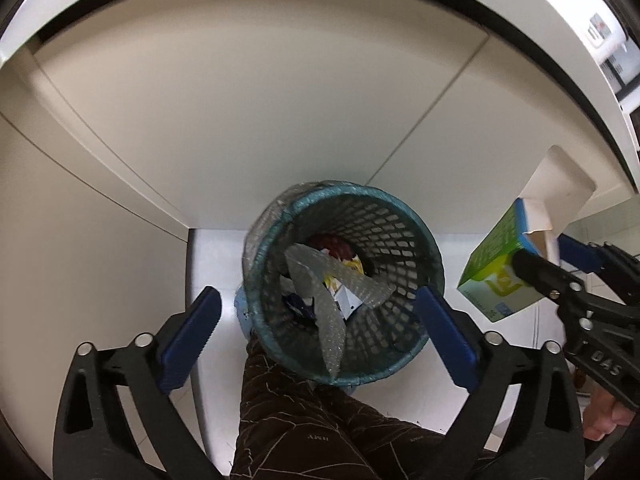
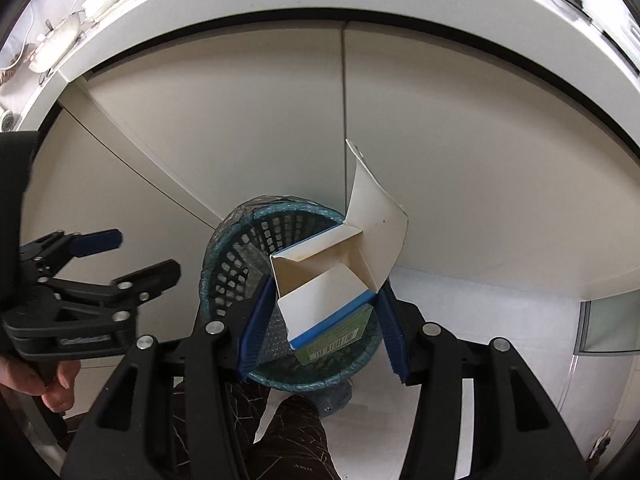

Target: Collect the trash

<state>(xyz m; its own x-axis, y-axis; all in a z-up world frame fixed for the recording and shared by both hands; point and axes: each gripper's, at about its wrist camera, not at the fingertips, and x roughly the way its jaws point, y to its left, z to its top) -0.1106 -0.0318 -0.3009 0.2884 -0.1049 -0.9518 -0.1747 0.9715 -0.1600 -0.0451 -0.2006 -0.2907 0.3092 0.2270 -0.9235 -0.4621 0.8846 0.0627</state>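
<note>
Dropping the carton into the basket.
My left gripper [image 1: 318,328] is spread empty above the mesh wastebasket [image 1: 404,220]; my right gripper [image 2: 320,316] pinches the opened carton [image 2: 320,300] and must release it over the rim.

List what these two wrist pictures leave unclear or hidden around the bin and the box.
- Bin bottom: left wrist view, covered by bubble wrap and packets.
- Bin's near rim and inside: right wrist view, hidden by the box in the right tongs.
- Box print: blurred in the left wrist view, too small in the right.
- Countertop items: right wrist view, squeezed at the edge.
- Left tongs: empty.
</note>
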